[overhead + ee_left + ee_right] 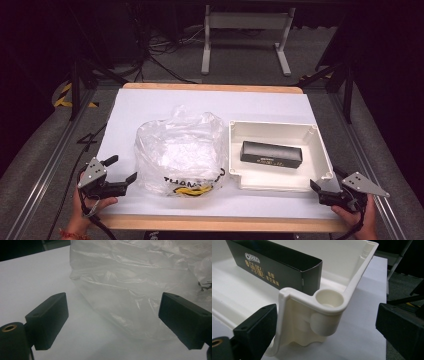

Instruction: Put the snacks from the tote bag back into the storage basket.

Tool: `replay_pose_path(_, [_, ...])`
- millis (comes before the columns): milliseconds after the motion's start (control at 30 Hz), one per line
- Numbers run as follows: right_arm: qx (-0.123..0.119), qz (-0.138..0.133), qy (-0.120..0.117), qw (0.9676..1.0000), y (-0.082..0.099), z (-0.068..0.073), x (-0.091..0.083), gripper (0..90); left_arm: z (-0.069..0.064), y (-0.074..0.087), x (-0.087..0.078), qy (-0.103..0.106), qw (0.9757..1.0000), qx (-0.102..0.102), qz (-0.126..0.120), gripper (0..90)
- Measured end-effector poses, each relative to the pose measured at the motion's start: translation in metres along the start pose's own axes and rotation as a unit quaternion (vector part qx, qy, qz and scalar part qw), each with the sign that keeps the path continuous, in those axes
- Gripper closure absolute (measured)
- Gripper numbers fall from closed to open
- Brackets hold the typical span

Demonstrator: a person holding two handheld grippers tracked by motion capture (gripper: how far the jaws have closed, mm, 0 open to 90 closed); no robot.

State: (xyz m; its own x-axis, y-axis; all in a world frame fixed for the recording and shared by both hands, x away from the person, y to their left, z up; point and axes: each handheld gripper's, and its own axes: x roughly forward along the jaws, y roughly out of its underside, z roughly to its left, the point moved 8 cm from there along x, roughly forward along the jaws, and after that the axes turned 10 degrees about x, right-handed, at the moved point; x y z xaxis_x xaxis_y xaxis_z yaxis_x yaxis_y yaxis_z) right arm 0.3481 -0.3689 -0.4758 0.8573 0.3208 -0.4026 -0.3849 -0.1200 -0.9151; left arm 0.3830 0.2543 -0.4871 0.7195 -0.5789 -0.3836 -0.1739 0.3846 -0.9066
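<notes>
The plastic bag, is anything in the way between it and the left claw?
No, nothing visible. The left claw is open and points at the plastic bag, with bare white table between them. In the left gripper view the bag sits just beyond the open jaws.

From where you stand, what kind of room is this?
Probably a lab or recording workshop: a white-topped table on a dark carpeted floor, loose cables behind, and a person's hand-held left gripper and right gripper.

Overhead forward-down; gripper cameras close (tabletop-level).
</notes>
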Motion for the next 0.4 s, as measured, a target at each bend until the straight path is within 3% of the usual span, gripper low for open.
replay_pose_path(400, [-0.008,0.004,0.0,1.0,0.0007,0.0016,0.0006,5.3,-0.0013,0.0011,0.002,0.005,0.9999,-0.004,0.008,7.7])
